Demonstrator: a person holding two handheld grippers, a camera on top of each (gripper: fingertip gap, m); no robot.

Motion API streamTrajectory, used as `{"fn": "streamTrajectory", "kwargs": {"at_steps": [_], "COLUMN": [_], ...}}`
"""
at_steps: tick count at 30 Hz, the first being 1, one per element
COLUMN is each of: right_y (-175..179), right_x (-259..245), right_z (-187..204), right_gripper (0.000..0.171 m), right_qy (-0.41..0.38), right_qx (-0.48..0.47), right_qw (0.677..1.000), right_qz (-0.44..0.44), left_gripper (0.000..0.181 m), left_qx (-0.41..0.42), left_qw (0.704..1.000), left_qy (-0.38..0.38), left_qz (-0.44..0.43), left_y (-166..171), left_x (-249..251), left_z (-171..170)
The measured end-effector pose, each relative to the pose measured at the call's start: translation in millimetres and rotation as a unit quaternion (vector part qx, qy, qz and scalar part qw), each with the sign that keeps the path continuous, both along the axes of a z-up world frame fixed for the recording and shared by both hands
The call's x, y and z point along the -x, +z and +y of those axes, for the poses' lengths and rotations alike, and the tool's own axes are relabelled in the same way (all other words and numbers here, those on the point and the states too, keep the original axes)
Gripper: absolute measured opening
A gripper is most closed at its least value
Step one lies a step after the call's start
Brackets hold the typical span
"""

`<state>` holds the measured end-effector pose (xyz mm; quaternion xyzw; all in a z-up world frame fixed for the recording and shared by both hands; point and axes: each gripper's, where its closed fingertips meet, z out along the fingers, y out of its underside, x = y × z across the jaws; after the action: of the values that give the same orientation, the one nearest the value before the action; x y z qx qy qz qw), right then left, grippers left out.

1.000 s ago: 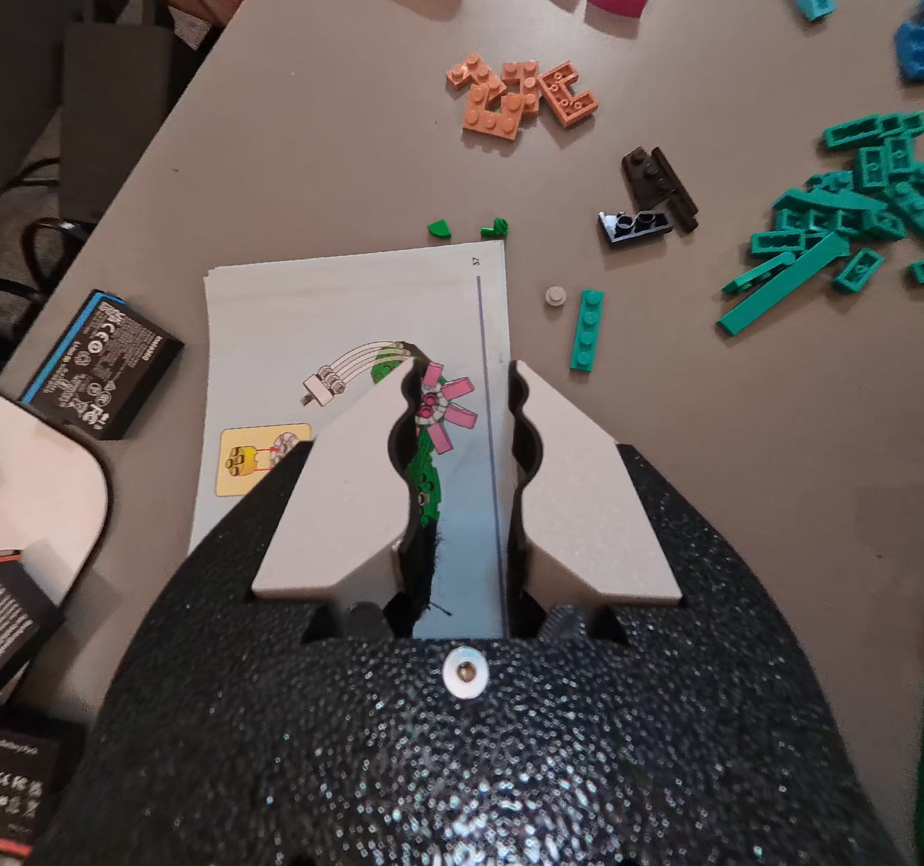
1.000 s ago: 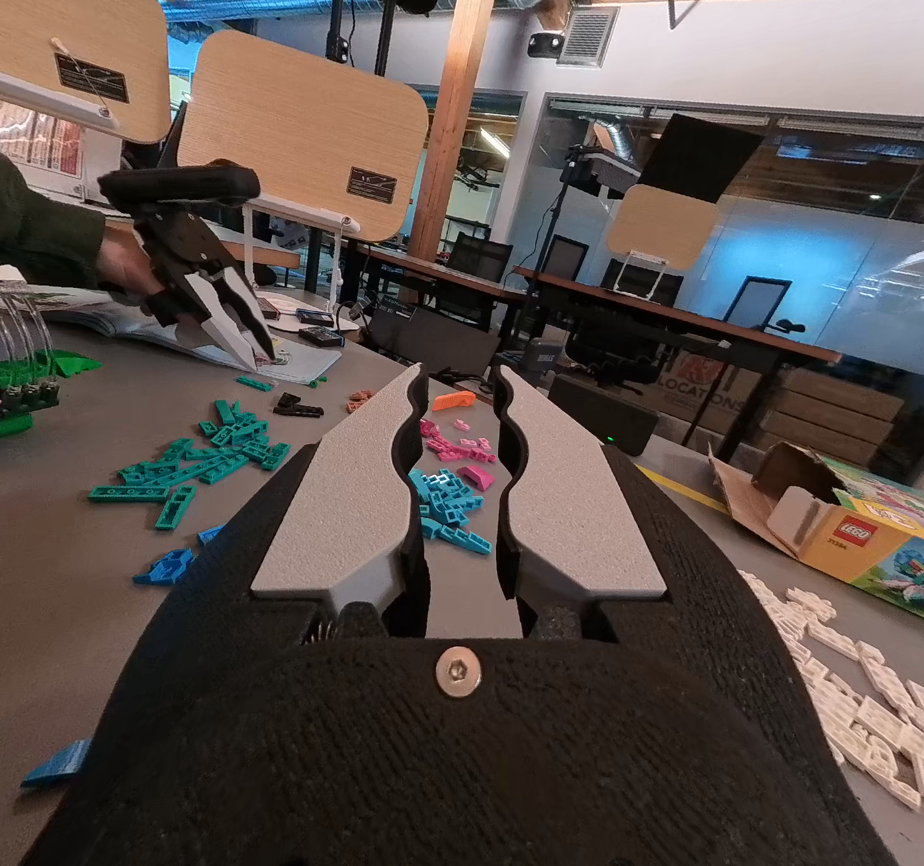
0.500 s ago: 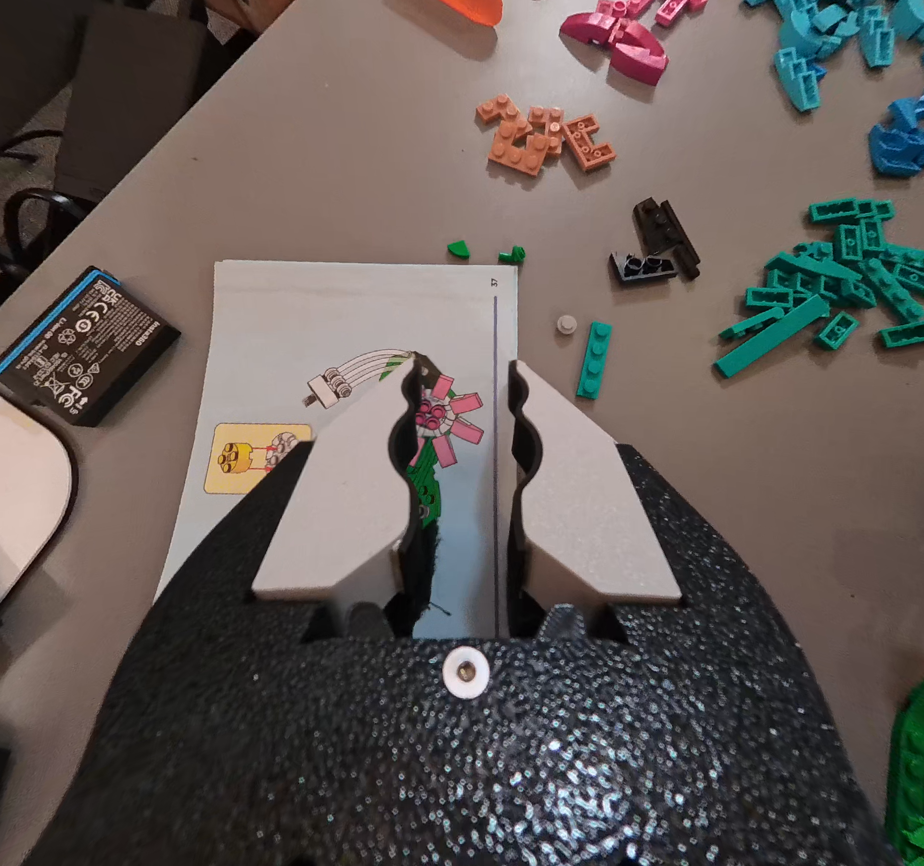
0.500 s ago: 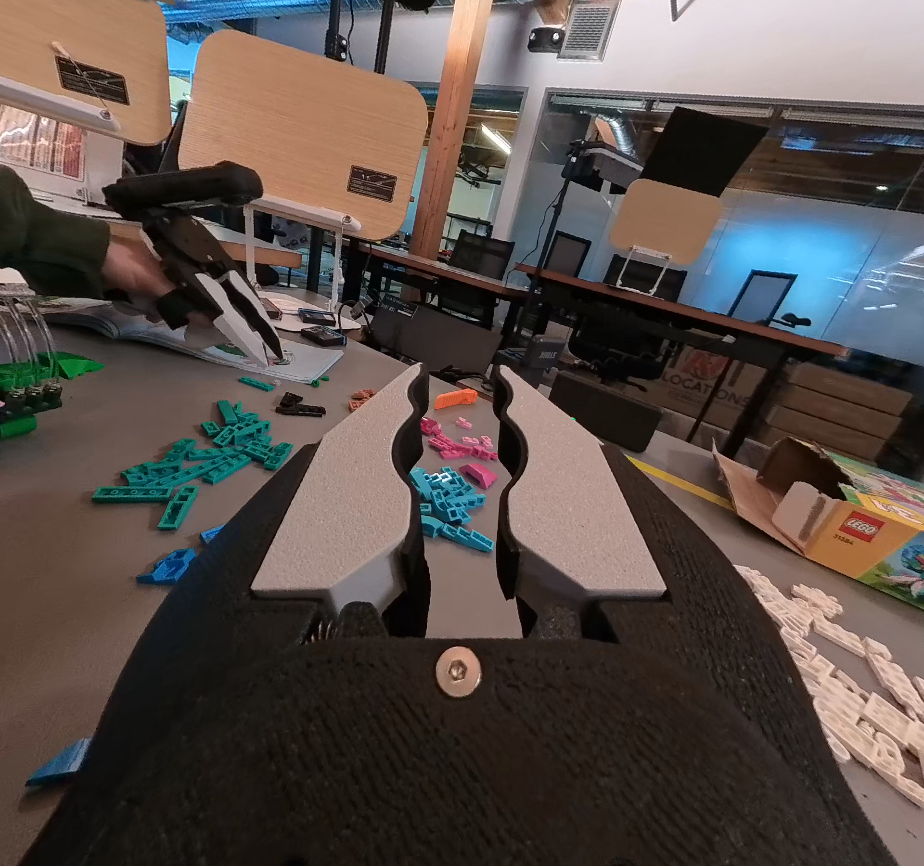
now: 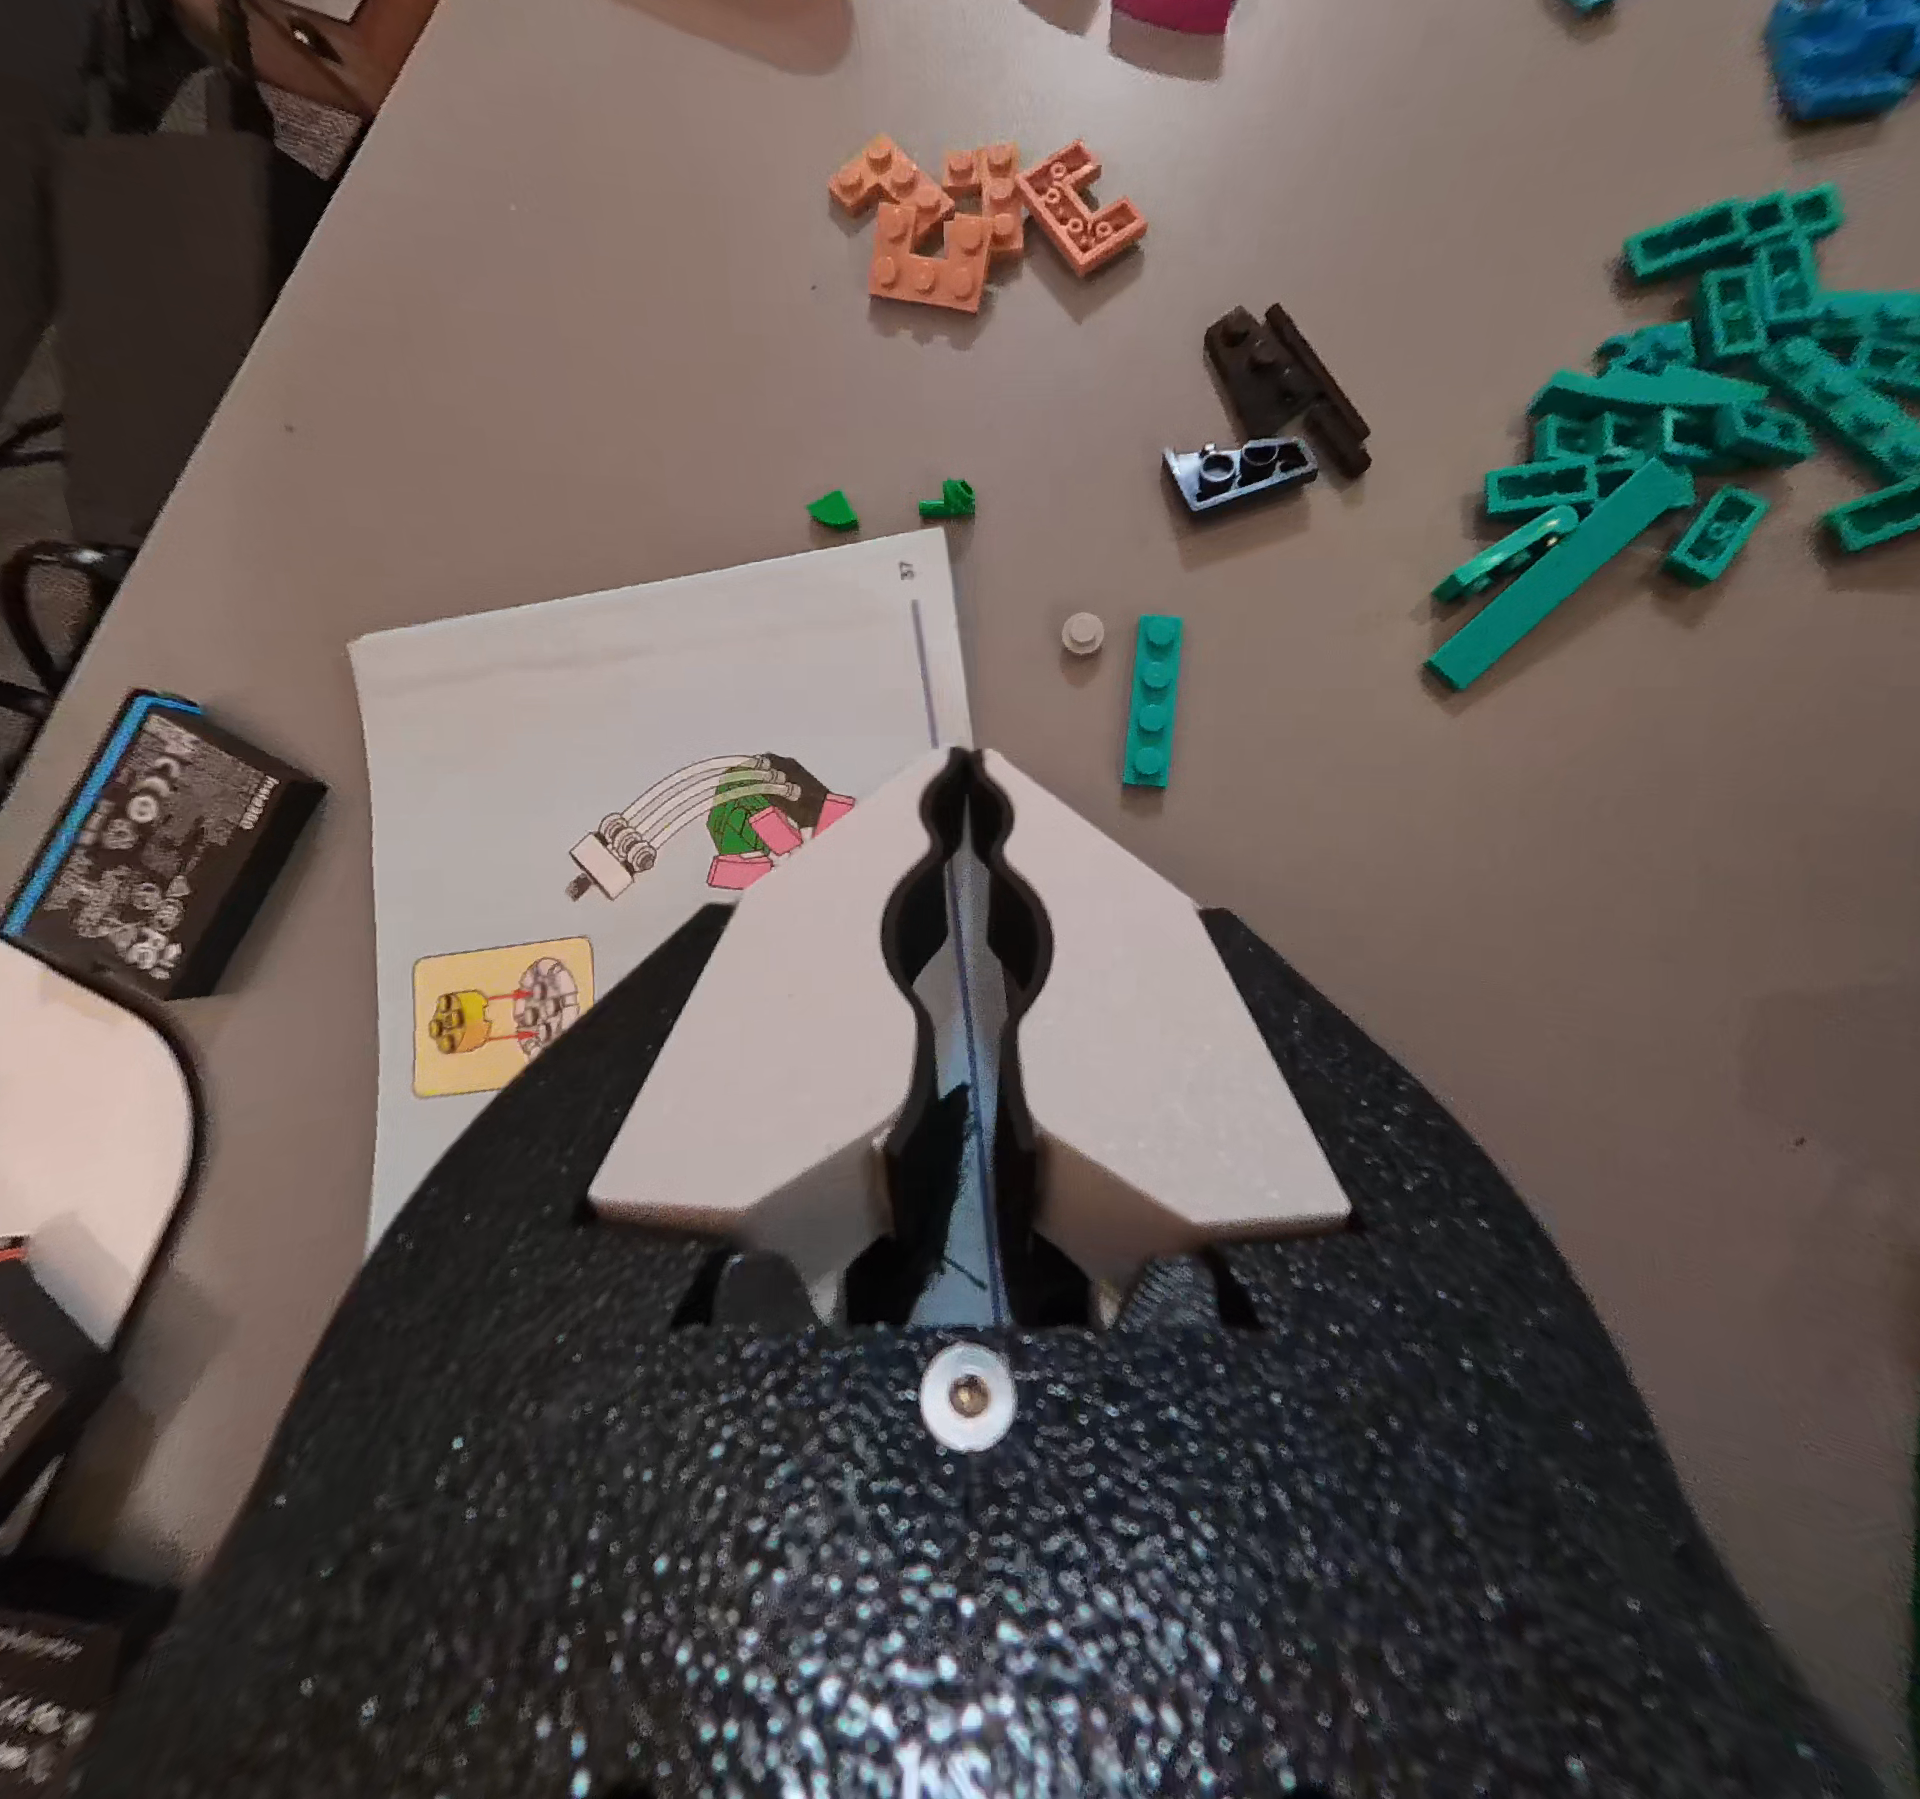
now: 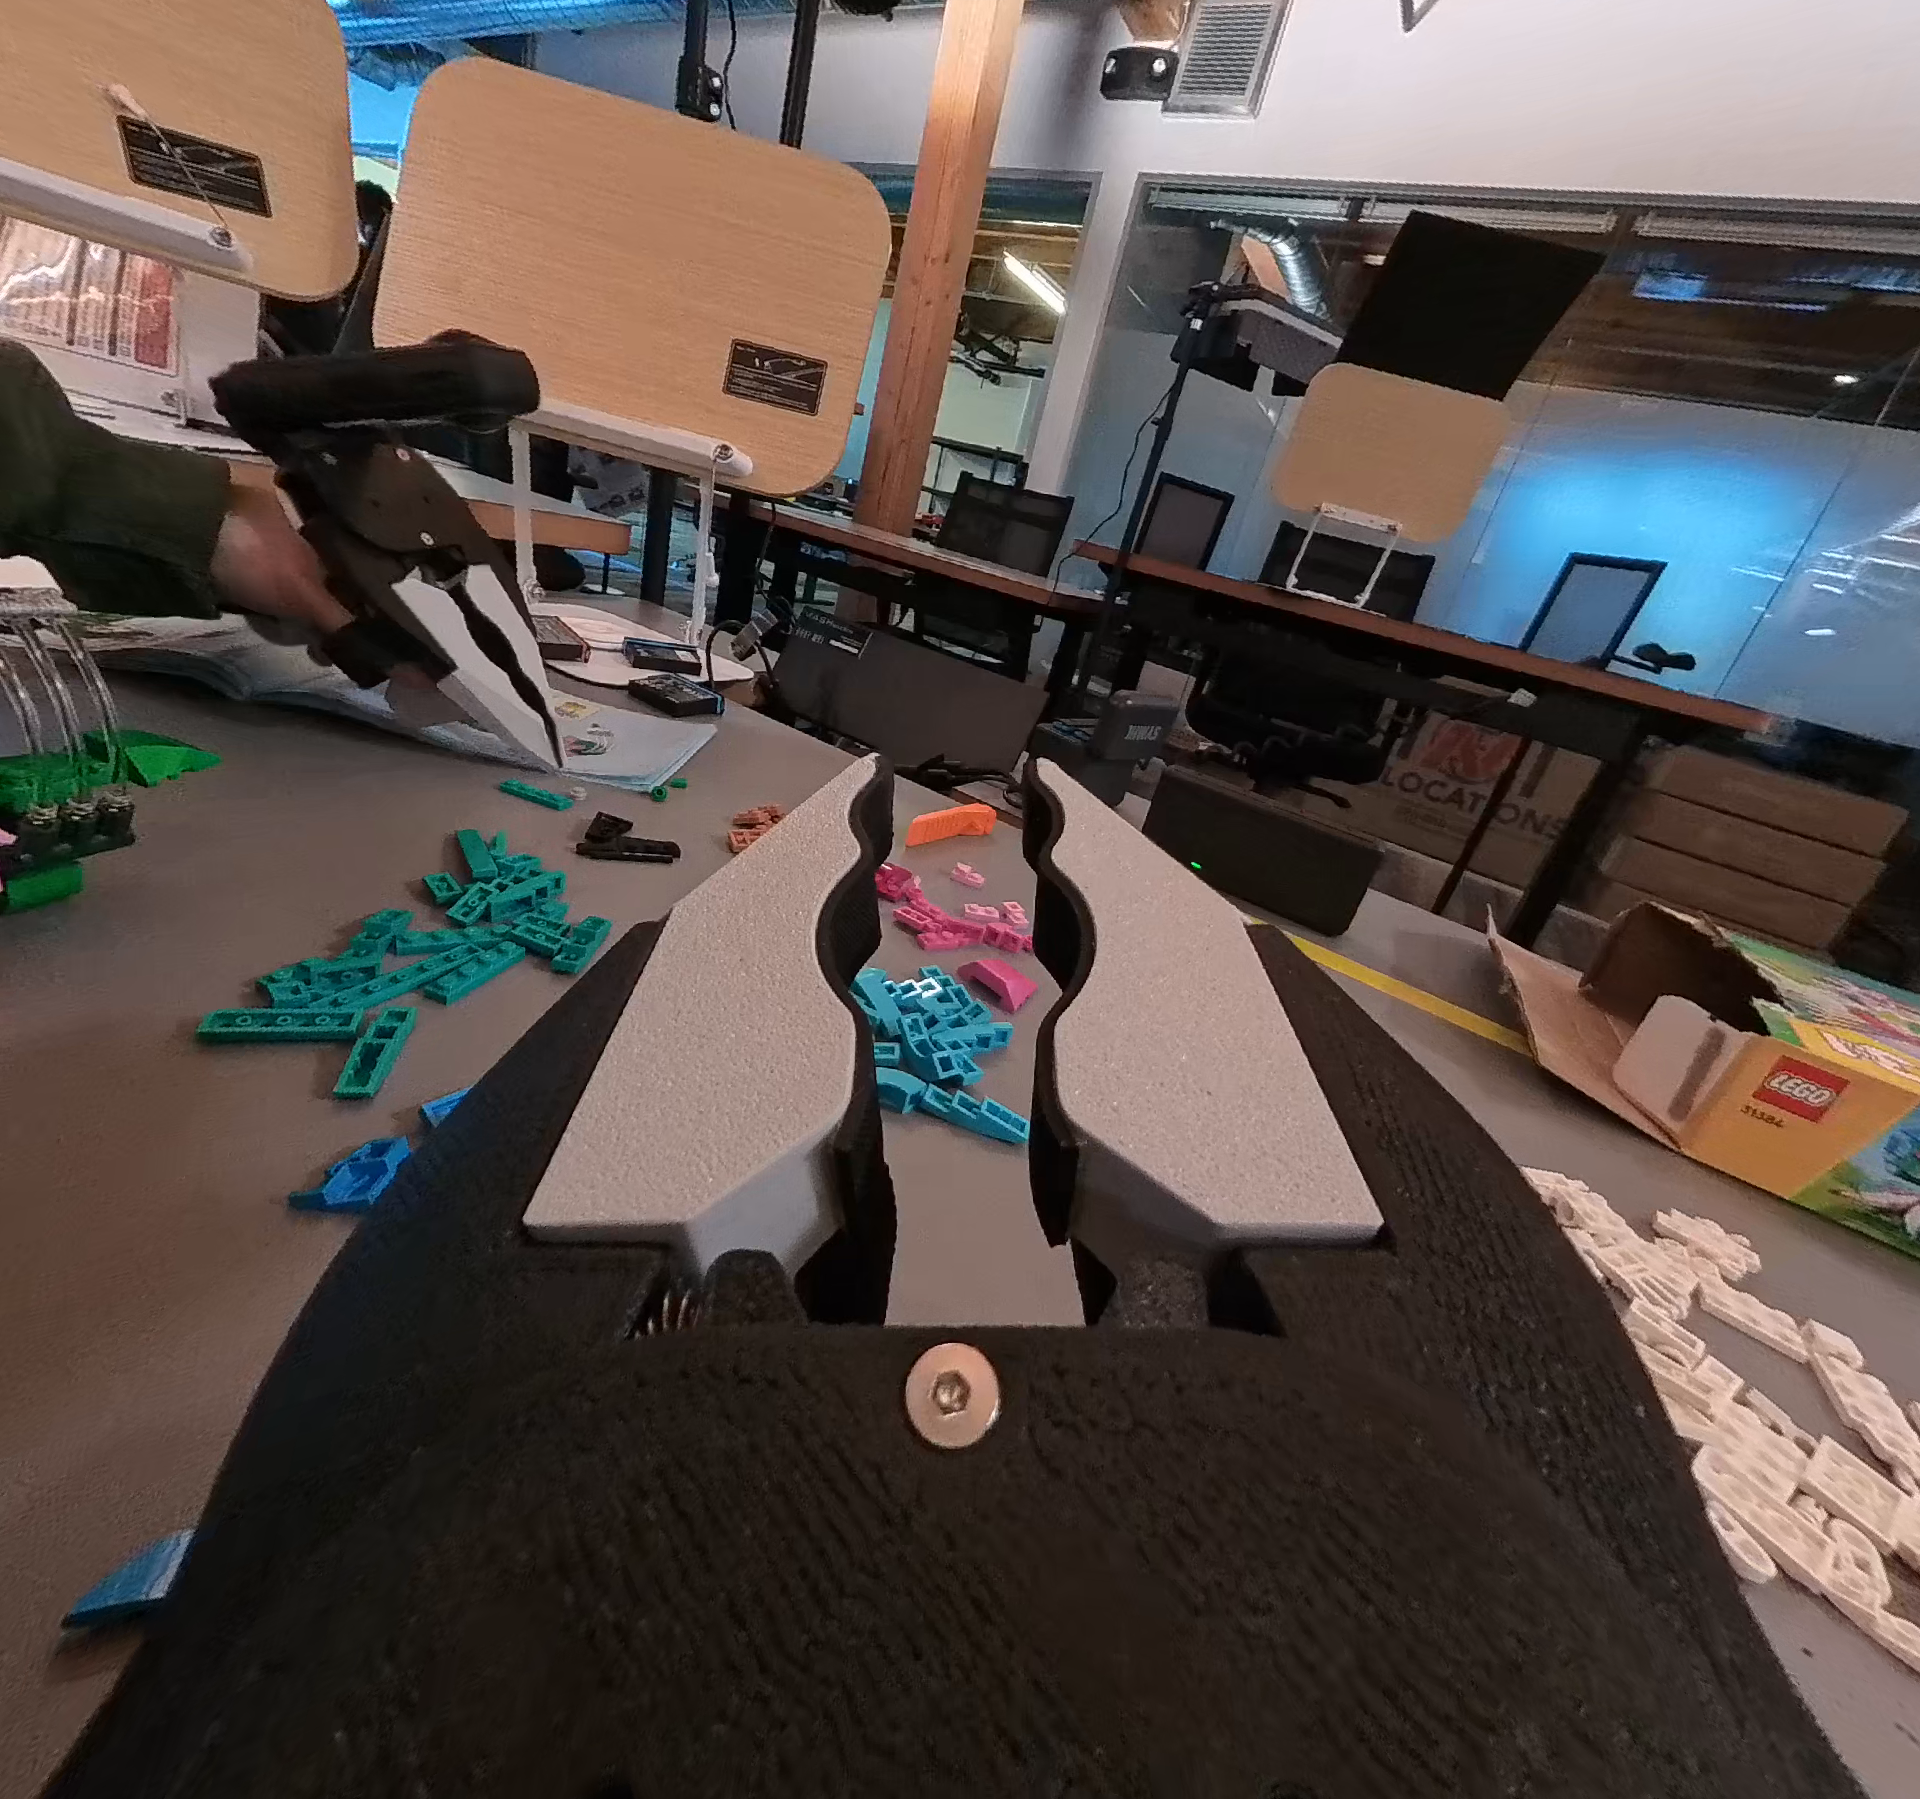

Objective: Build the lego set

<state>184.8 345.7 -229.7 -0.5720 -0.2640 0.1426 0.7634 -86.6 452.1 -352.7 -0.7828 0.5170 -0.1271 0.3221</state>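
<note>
Left gripper (image 5: 966, 762) pinches instruction booklet (image 5: 644, 710) edge.

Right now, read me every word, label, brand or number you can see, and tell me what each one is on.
I don't read writing out; here is where it stands.
Instruction booklet: small printed mark at the page's top corner.
Black battery pack: white print, blurred.
Yellow set box: a logo and a number.
Wooden panels: black plates, too small to read.
Brown crates under the far desk: large faded letters.
</note>
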Motion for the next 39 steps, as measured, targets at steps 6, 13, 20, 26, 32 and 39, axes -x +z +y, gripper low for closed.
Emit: {"fn": "streamTrajectory", "kwargs": {"at_steps": [6, 13, 20, 26, 32, 39], "right_y": [0, -1, -1, -1, -1, -1], "right_x": [0, 1, 1, 1, 2, 2], "right_z": [0, 0, 1, 1, 2, 2], "right_gripper": [0.023, 0.023, 0.023, 0.023, 0.023, 0.023], "right_qy": [0.001, 0.001, 0.002, 0.001, 0.002, 0.002], "right_qx": [0.001, 0.003, 0.005, 0.006, 0.006, 0.007], "right_qw": [1.000, 1.000, 1.000, 1.000, 1.000, 1.000], "right_qz": [0.000, 0.000, 0.002, 0.001, 0.001, 0.002], "left_gripper": [0.000, 0.000, 0.000, 0.026, 0.034, 0.017], "left_qx": [-0.014, -0.009, -0.061, -0.051, -0.023, -0.016], "left_qw": [0.999, 0.997, 0.990, 0.994, 0.996, 0.998], "left_qy": [0.029, 0.071, 0.100, 0.089, 0.082, 0.062], "left_qz": [0.029, -0.004, 0.079, -0.023, -0.020, 0.004], "left_y": [1, 10, 13, 25, 13, 3], "left_x": [12, 21, 53, 26, 18, 14], "left_z": [6, 9, 11, 10, 15, 12]}}
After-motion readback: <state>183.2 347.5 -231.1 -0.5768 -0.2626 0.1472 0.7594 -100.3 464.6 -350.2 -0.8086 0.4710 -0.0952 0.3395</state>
